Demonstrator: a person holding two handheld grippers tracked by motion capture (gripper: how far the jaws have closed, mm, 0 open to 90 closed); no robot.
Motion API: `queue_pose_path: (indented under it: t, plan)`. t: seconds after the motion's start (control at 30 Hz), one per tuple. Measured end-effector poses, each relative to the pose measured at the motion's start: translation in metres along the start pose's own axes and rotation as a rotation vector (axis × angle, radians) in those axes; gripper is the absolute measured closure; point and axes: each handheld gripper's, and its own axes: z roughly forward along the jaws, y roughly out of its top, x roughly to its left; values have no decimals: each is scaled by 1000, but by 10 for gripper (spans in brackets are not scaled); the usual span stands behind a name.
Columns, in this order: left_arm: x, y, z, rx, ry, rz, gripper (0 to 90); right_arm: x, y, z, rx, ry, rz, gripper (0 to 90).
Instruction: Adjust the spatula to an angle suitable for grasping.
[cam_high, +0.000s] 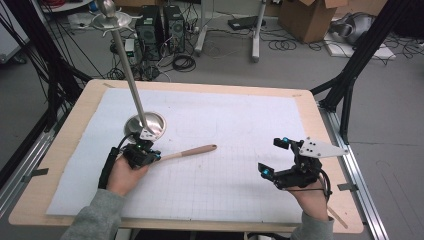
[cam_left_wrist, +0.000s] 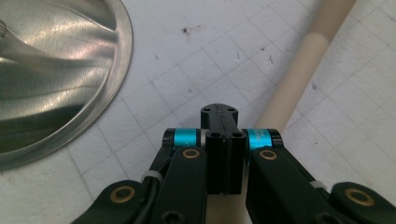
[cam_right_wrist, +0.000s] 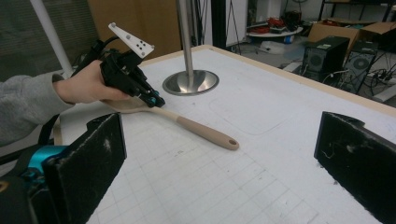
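Gripping spatula (cam_high: 192, 151) near its wide end with left hand-held gripper (cam_high: 148, 155), jaws closed on it | spatula lies on bench (cam_high: 65, 135) by steel stand base (cam_high: 150, 123) | right hand-held gripper (cam_high: 272, 157) wide, idle | next: lift calls for steady hold.

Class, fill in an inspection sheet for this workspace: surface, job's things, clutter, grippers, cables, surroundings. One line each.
Surface: wooden table under a white gridded mat.
Job's things: beige spoon lying flat on the mat, beside the steel stand with its upright pole.
Clutter: nothing seen on the mat.
Grippers: left gripper with jaws shut at the spoon's wide end; whether it grips the spoon is unclear; right gripper open, holding nothing, apart from the spoon.
Cables: black cable along the left hand; loose cables on the floor.
Surroundings: computer towers, cardboard box, black frame legs.
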Motion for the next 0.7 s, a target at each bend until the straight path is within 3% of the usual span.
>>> queue_pose_path:
  t: [0.7]
  plan:
    - [1,-42,-36,25,40,-20,896,1,-1,3,13,0,-4,13]
